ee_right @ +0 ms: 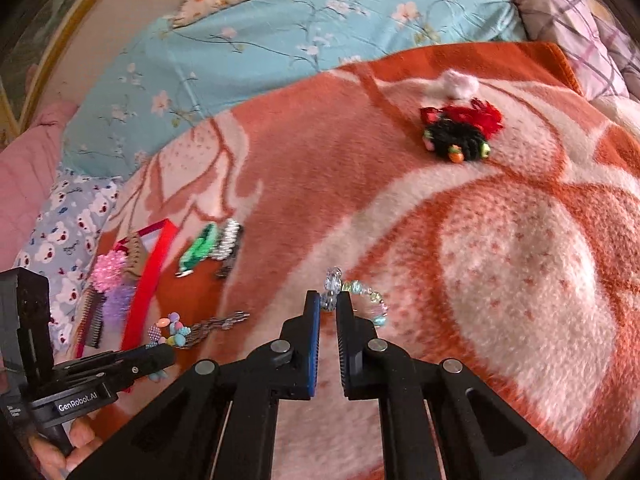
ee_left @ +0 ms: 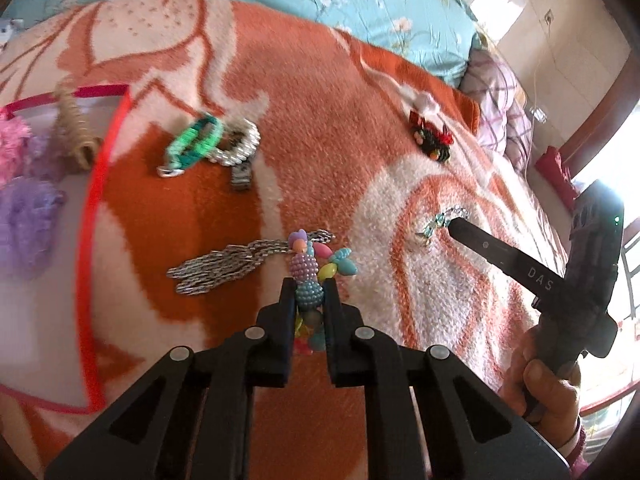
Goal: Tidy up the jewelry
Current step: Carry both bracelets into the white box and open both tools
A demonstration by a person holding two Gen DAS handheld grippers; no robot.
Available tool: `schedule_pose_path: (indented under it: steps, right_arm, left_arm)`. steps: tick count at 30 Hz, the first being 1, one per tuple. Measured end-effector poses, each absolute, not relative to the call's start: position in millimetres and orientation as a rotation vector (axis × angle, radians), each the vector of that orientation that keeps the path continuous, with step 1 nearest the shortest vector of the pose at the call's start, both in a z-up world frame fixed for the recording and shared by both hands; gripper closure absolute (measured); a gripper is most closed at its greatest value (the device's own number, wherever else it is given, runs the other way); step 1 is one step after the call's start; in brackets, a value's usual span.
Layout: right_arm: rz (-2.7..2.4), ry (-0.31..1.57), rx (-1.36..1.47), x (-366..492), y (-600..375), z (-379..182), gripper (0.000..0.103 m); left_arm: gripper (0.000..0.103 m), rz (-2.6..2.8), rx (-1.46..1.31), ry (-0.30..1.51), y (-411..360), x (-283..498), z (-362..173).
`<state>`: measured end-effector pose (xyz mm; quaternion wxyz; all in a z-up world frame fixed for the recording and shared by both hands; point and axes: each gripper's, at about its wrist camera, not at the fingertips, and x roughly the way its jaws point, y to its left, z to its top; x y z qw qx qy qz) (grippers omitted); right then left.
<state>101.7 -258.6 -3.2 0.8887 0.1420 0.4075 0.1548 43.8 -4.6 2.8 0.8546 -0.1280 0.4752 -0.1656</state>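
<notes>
the left gripper (ee_left: 307, 292) is clamped on a pastel bead bracelet (ee_left: 308, 276), pinched mid-strand so it hangs free of the blanket (ee_left: 320, 128), probably for carrying to the red-rimmed tray (ee_left: 96, 184) on the left, where hair pieces already lie. a silver chain (ee_left: 224, 268) lies just beside it. further right, the right gripper (ee_right: 329, 300) closes on a clear crystal bracelet (ee_right: 360, 296) resting on the blanket, likely for the same trip

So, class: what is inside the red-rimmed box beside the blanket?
Inside the red-rimmed box: a beige spiral hair tie, pink and purple fluffy pieces, and a dark comb. Its floor beneath them is hidden.
</notes>
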Motion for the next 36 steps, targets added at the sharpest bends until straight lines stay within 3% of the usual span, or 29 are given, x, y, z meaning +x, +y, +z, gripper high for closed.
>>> schedule_pose_path:
  steps: [36]
  right_arm:
    - [0.842, 0.811, 0.14, 59, -21, 54, 0.096]
  left_arm:
    - [0.093, -0.005, -0.401, 0.871, 202, -41, 24]
